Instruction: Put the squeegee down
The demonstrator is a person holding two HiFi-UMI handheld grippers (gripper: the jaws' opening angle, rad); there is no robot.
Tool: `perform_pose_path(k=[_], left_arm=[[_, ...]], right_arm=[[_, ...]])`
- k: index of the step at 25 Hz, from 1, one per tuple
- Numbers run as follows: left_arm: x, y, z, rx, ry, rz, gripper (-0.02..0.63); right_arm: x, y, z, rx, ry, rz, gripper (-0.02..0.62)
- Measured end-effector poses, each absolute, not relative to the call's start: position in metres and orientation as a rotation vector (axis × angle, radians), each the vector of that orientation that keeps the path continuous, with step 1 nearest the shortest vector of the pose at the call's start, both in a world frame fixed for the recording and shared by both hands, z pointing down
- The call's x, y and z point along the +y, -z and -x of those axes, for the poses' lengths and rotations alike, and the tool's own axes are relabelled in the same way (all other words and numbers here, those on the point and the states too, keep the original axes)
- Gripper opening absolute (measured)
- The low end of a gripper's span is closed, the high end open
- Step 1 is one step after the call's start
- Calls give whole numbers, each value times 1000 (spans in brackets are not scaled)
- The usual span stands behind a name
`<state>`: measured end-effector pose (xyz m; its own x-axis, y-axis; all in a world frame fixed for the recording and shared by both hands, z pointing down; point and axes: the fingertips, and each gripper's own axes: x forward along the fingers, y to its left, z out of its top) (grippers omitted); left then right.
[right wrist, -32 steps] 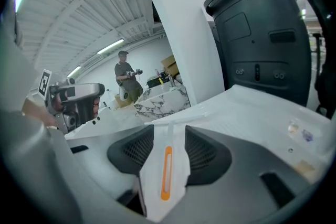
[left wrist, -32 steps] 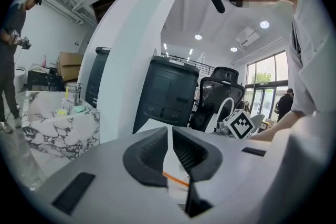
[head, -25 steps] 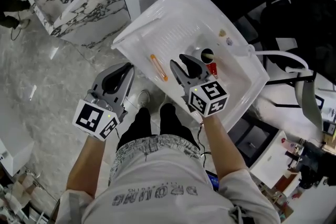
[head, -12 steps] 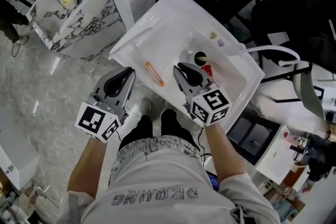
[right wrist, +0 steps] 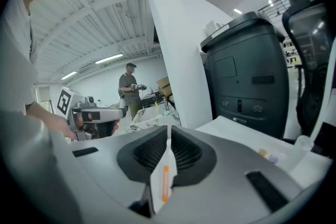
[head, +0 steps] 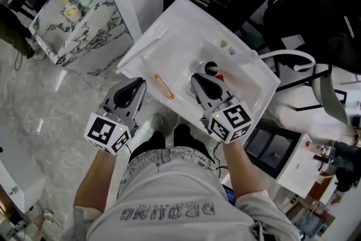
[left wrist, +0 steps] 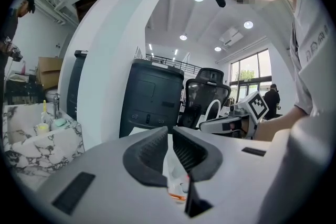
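Observation:
The squeegee, a slim orange-and-white piece, lies loose on the flat left part of the white sink, between my two grippers. The right gripper hovers just right of it, over the bowl. Its jaws are closing, nearly together, with nothing between them. In the right gripper view the squeegee shows through the slit, down on the white surface. The left gripper hangs at the sink's front-left edge with its jaws together and empty. In the left gripper view the squeegee shows below the jaws.
The sink bowl holds a dark drain hole and a small red item. A white hose arcs at the sink's right. A marble-topped cabinet stands to the left. A dark bin and an office chair stand behind.
The right gripper's jaws have closed from wide apart and it has lifted away from the sink. The squeegee stays lying on the sink. The left gripper has drifted slightly up.

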<state>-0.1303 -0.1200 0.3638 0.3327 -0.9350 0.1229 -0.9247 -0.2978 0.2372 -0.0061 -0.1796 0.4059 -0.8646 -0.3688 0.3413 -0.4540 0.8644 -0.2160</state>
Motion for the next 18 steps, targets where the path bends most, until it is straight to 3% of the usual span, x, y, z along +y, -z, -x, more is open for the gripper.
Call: perform_pose_path(k=[18], left_arm=[[-130,-347,121,-1658,63,-2381,43]], right_arm=[[-180,-373,-6,-2806,-399,-666,8]])
